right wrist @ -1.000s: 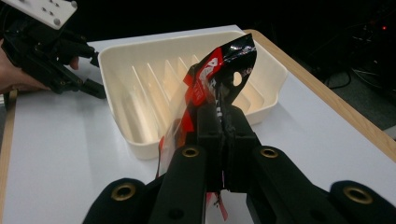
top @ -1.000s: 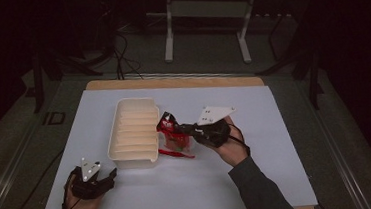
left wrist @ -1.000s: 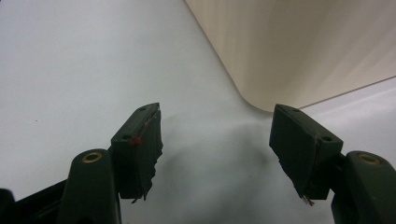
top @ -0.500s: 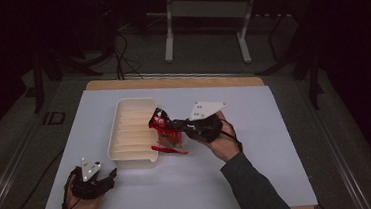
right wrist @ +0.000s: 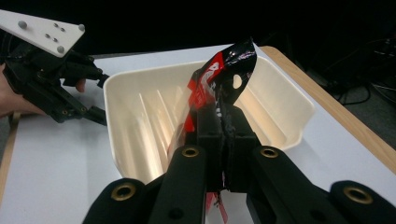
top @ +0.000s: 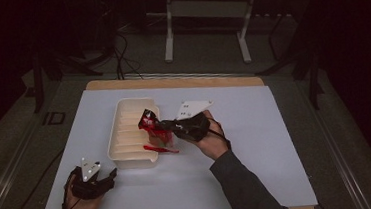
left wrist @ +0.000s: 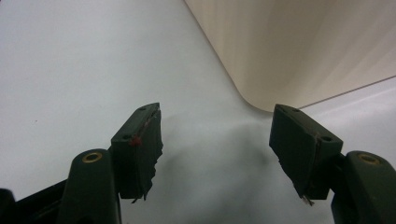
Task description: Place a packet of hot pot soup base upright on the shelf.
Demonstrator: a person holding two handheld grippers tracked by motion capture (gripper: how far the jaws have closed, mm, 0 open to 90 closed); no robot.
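You worked at a table (top: 259, 169) covered by a pale sheet, with a wooden edge showing along its far side. On it sat a cream ribbed tray (top: 129, 154), long side running away from you, left of centre.

Your right forearm, in a dark sleeve, came in from the lower edge of the high view and angled up and leftward toward the tray. Your right hand (top: 214, 141) was wrapped around the right gripper (top: 164, 128), which pointed left, roughly level, with its grey three-cornered plate on top. Its jaws were clenched on a red and black wrapper (top: 151, 123); in the right gripper view the wrapper (right wrist: 219, 81) stood up from between the pressed-together pads, its crumpled top tilted over the tray's (right wrist: 280, 126) ribbed inside. From above, the wrapper hung at the tray's right rim, partly over its interior. A thin red strip (top: 159, 148) lay just beside that rim, below the gripper.

Your left hand (top: 81, 205) rested low at the near left corner of the sheet, holding the left gripper (top: 110, 174) pointed toward the tray's near corner. Its jaws stood apart, released, with nothing between them; the left gripper view showed bare sheet between the pads (left wrist: 140, 149) and the tray's rounded corner (left wrist: 261, 88) just ahead.
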